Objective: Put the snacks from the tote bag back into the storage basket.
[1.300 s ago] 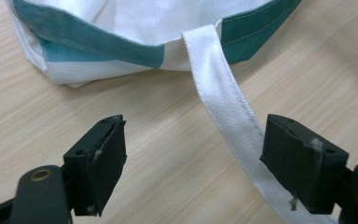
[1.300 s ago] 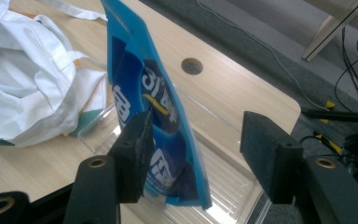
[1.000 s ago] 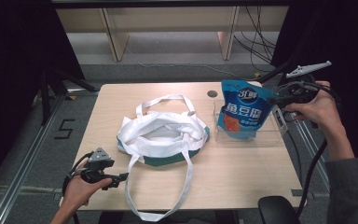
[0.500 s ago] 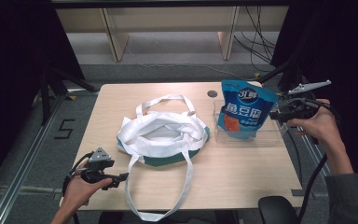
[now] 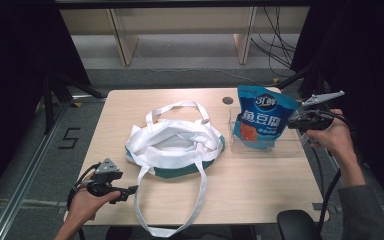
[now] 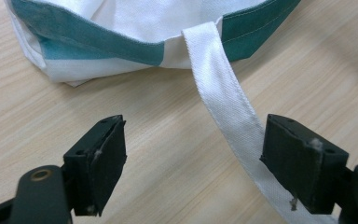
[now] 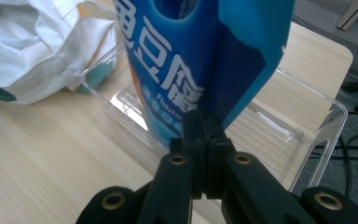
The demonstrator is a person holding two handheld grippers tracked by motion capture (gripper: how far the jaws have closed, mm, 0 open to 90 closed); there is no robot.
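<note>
Right gripper: fingers closed on the lower edge of a blue snack pouch. Pouch stands upright above the fingers, white lettering facing the camera, an orange patch showing low on its face. In the high view the same gripper sits at the pouch's right edge, held by the person's right hand.

Pouch hangs over a clear plastic tray; the tray's floor lies just below and beyond the closed fingers, its walls to either side. Cannot tell whether the pouch bottom touches the tray floor. In the high view the tray lies on the desk near its right edge.

Left gripper: fingers wide apart, gripping nothing, low over the desk. A white strap of the tote bag runs down between the fingers, close against the right-hand one; contact there not clear. Bag body, white with a dark green band, lies just ahead of the fingertips.

High view: left gripper near the desk's front left corner, in the person's left hand, fingertips just beside the long strap loop. Tote bag lies slumped mid-desk, mouth open, well left of the right fingers.
</note>
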